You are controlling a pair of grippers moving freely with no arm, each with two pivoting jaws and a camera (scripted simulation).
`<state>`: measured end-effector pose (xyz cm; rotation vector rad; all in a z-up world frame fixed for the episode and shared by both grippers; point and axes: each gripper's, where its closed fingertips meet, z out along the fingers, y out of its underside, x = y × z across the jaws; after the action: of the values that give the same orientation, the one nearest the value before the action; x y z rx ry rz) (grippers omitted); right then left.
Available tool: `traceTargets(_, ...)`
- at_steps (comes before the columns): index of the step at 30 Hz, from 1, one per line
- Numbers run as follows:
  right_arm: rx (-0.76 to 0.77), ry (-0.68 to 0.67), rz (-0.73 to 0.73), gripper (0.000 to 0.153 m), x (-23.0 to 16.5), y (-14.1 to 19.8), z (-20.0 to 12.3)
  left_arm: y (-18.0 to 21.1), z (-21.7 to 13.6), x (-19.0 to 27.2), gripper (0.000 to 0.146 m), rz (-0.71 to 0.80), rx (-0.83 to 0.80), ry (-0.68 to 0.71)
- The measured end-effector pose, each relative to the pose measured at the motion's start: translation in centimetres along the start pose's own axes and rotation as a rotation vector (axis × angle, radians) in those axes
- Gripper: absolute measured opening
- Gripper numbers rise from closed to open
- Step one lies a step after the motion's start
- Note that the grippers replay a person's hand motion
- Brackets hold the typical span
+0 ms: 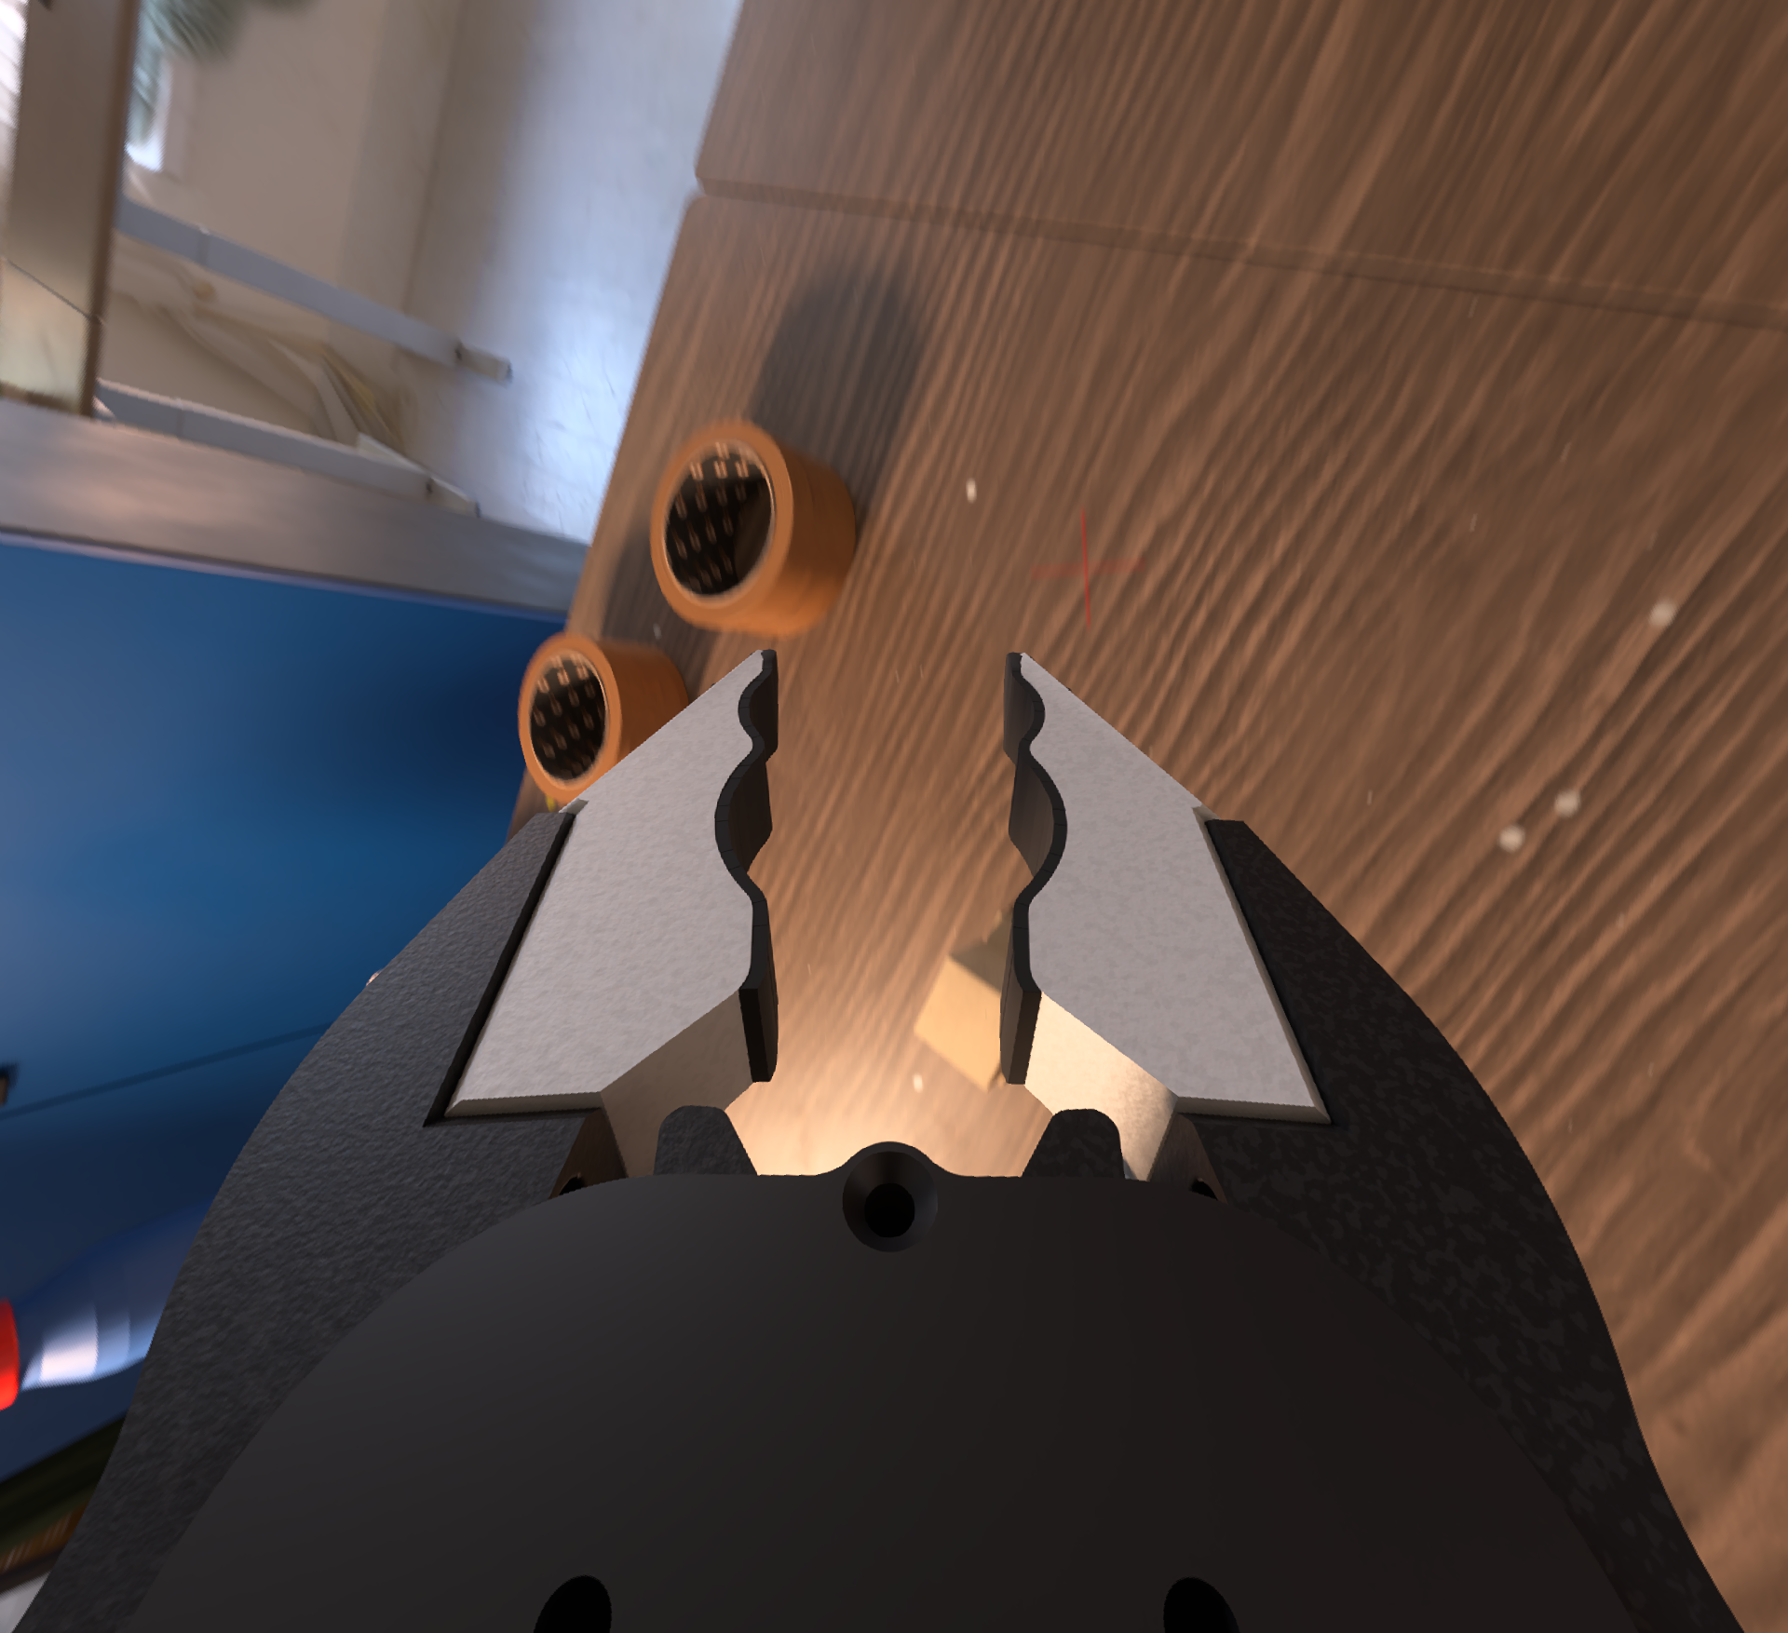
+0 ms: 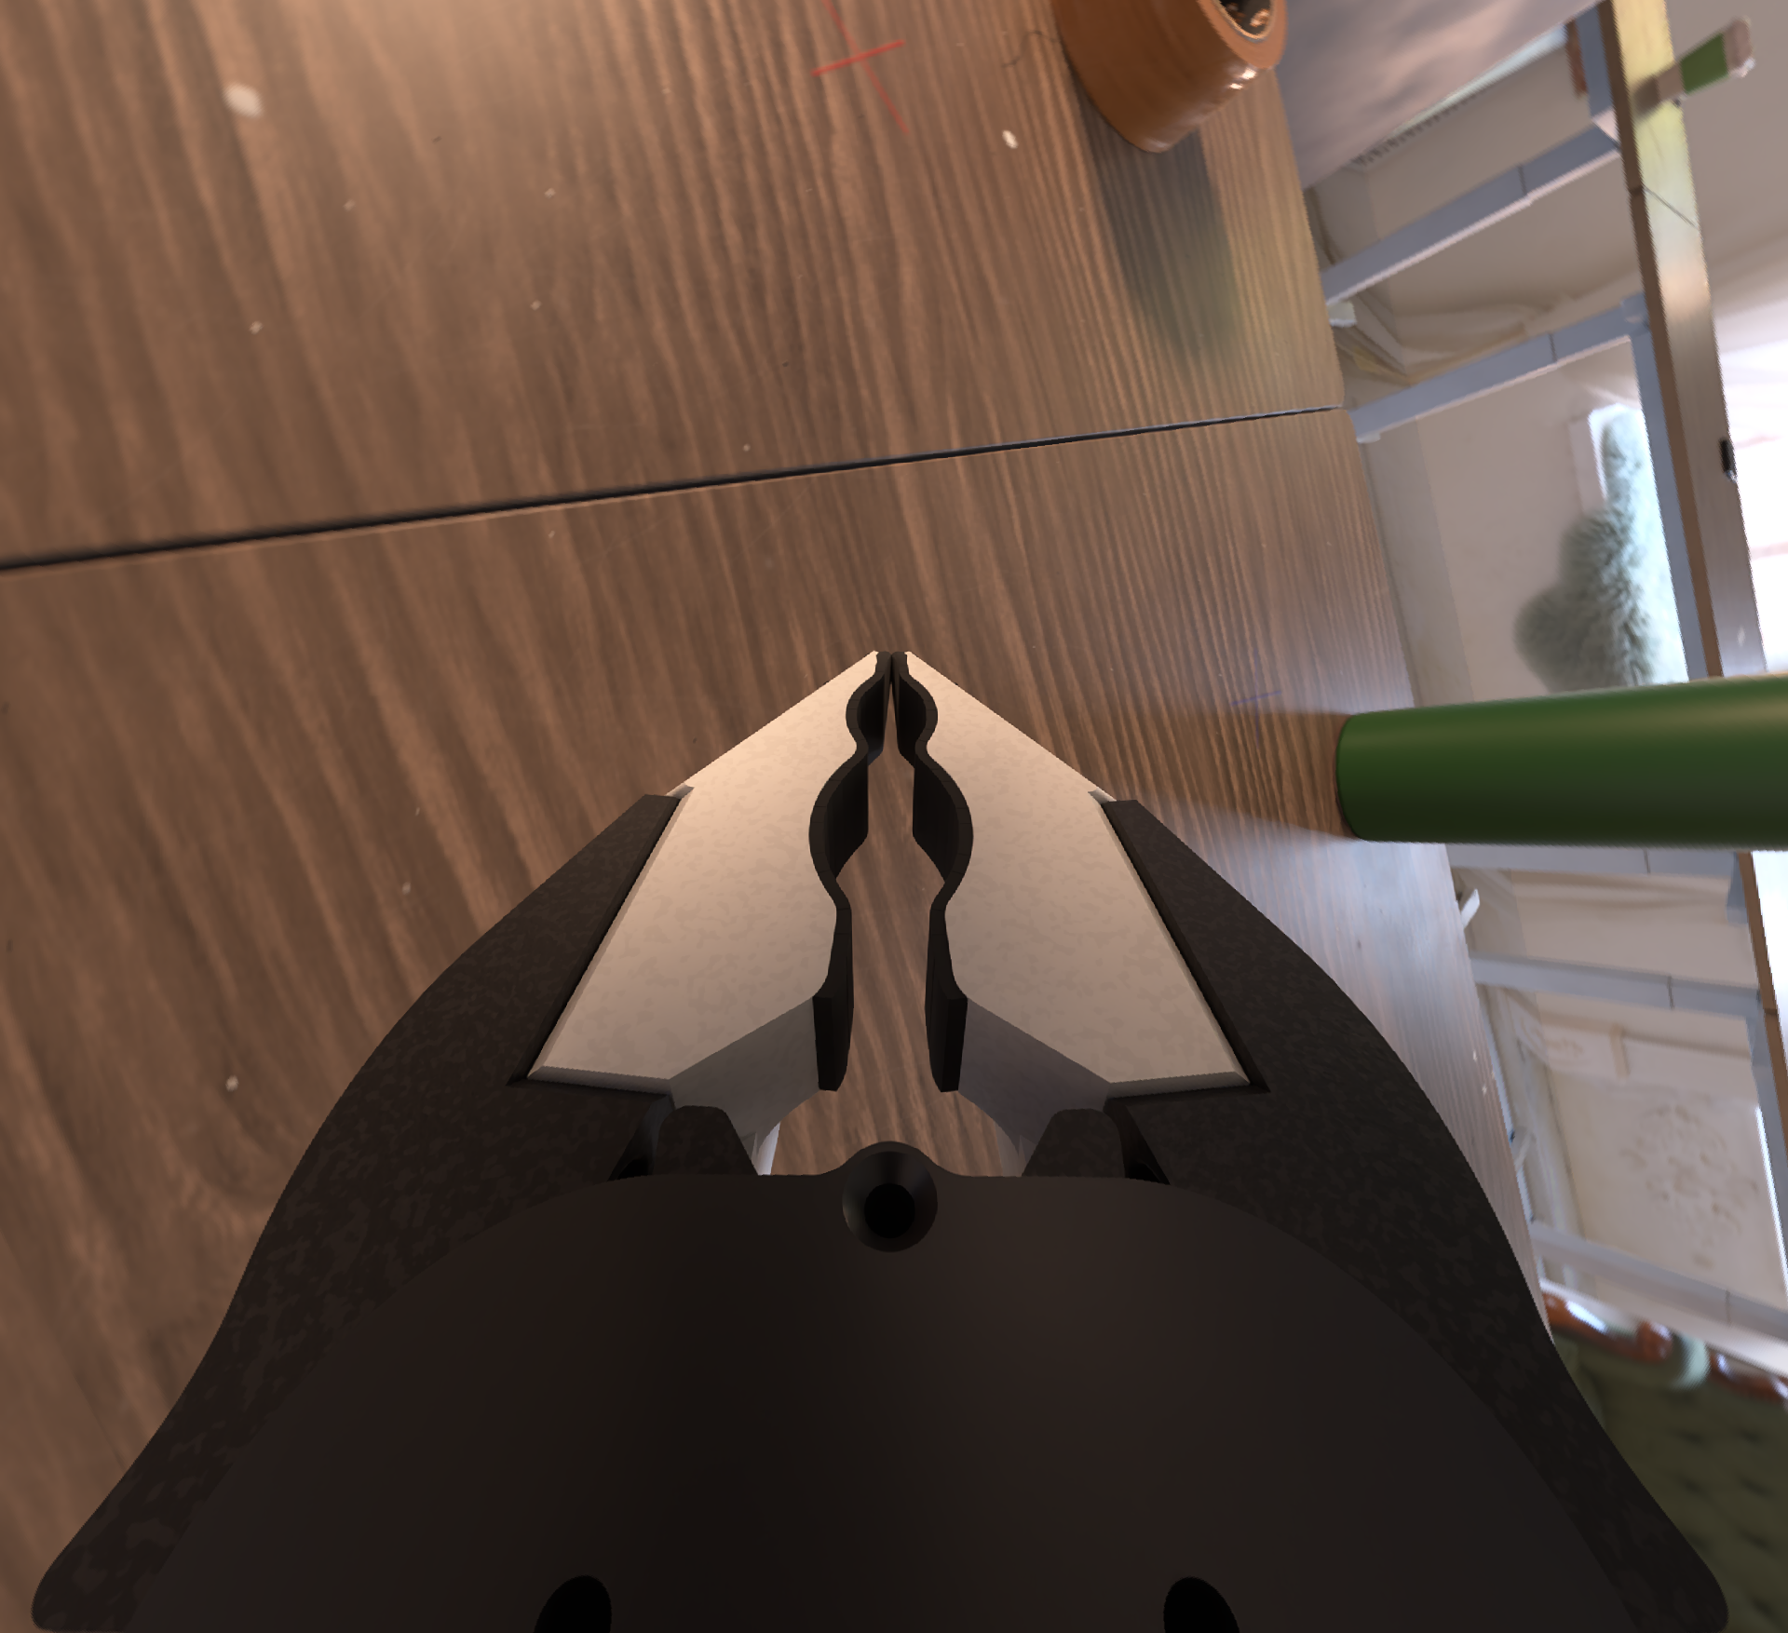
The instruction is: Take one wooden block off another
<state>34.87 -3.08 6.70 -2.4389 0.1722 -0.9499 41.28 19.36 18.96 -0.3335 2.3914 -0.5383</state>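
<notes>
The left gripper point(image 1: 890, 668) is spread wide and empty; a pale wooden block point(image 1: 958, 1021) lies on the wooden table point(image 1: 1355, 329) low between its fingers. Two brown tape rolls point(image 1: 750, 527) sit left of centre. The right gripper point(image 2: 888, 663) is pressed together, empty; a green cylinder point(image 2: 1548, 769) juts in at right.

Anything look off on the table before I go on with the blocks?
One wooden block sits tilted at the base of the open left gripper, no second block visible. Right gripper is shut, empty. Two tape rolls stand near the table edge.
</notes>
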Motion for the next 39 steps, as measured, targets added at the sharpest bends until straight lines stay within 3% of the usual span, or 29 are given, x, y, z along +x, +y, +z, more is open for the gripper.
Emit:
traceTargets(7,-0.039,-0.04,-0.081,0.0,-1.2,1.5,0.6,11.1,2.4,1.7,0.041,0.032,-0.308,0.114)
traceTargets(12,-0.035,-0.042,-0.065,0.0,-1.0,1.5,0.8,14.9,3.5,1.5,0.042,0.022,-0.38,0.167)
traceTargets(19,-0.025,-0.045,-0.044,0.0,-0.9,1.3,0.9,19.8,4.0,1.4,0.047,0.269,-0.604,0.238)
traceTargets(23,-0.024,-0.038,-0.054,0.0,-0.9,1.2,1.1,20.6,4.7,1.5,0.049,0.357,-0.63,0.309)
traceTargets(31,-0.015,-0.04,-0.044,0.0,-1.0,1.0,1.1,20.2,5.3,2.9,0.056,0.337,-0.577,0.445)
traceTargets(36,-0.015,-0.038,-0.043,0.0,-0.9,1.0,1.1,21.1,6.5,3.5,0.043,0.324,-0.604,0.453)
traceTargets(39,-0.014,-0.038,-0.04,0.0,-0.9,1.1,1.1,21.0,6.5,3.5,0.043,0.287,-0.595,0.457)
